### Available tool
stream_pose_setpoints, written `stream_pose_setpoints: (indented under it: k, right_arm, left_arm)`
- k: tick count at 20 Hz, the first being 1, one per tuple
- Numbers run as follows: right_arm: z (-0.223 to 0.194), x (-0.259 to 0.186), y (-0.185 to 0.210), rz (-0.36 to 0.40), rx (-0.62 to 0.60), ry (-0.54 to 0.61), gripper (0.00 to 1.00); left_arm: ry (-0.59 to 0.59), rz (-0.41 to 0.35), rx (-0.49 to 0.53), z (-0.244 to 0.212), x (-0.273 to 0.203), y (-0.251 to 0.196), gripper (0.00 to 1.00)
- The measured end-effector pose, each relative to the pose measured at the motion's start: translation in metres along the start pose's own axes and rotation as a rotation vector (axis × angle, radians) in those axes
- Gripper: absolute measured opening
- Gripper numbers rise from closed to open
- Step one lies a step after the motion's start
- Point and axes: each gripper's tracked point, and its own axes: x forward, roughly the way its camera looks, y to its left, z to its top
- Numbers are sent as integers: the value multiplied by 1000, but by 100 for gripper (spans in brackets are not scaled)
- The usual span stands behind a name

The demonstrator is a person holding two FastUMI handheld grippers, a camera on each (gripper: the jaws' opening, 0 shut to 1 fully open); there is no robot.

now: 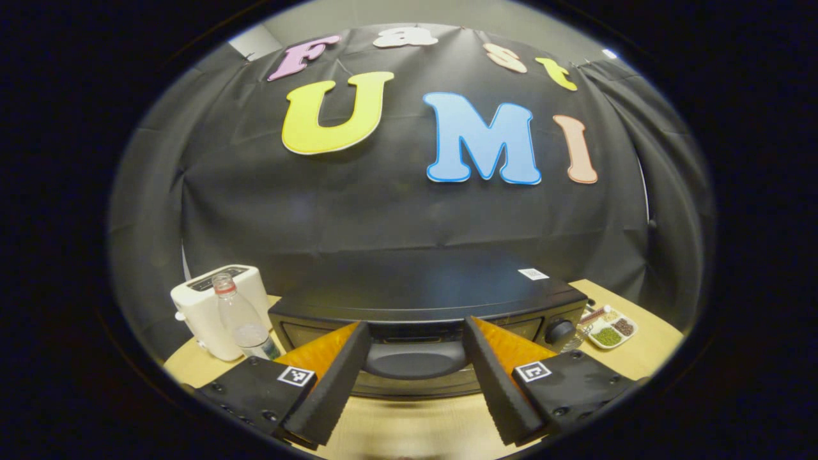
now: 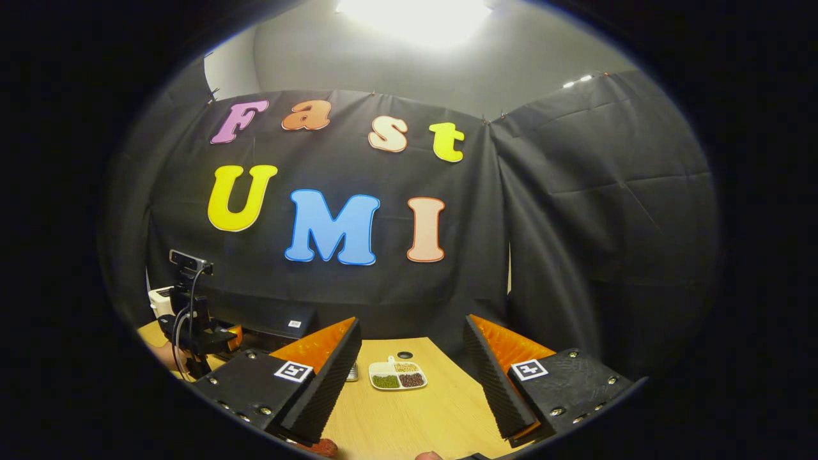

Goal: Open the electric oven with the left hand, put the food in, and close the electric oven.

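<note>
The black electric oven (image 1: 422, 291) stands on the wooden table, door shut, right in front of my left gripper (image 1: 415, 327). That gripper is open, with its fingers spread to either side of the door's handle (image 1: 414, 359) and nothing between them. The food, a white divided plate (image 1: 610, 332) of green and brown bits, lies to the right of the oven. In the right gripper view the plate (image 2: 397, 375) rests on the table ahead of my open right gripper (image 2: 412, 322), which holds nothing. The oven (image 2: 275, 319) sits at the left there, with the left gripper (image 2: 192, 319) before it.
A white toaster (image 1: 214, 306) and a clear plastic bottle (image 1: 243, 319) stand left of the oven. A knob (image 1: 559, 330) is on the oven's right front. A small dark round thing (image 2: 404, 354) lies beyond the plate. Black cloth walls close off the back and right.
</note>
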Motion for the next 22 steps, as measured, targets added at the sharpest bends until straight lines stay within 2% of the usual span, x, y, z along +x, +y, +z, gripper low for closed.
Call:
stream_pose_setpoints:
  k: [1,9,11,12,13,18,22]
  right_arm:
    - [1,0,0,2,-1,-1,97]
    - [0,-2,2,24,10,-7,97]
    - [-1,-4,1,28,19,-7,97]
    - [-1,-4,1,31,21,-7,97]
    - [-1,-5,1,33,21,-7,97]
    - [-5,-7,4,62,21,5,97]
    - [-4,-9,7,84,22,2,97]
  left_arm:
    - [1,2,10,-1,-2,-1,98]
    - [4,4,3,-11,-23,-3,100]
    - [9,4,0,-15,-32,-3,98]
    - [11,4,2,-17,-35,-4,92]
    - [15,3,3,-19,-39,-4,92]
    - [42,3,-3,-33,-58,-5,100]
    - [70,0,-2,-50,-72,-7,100]
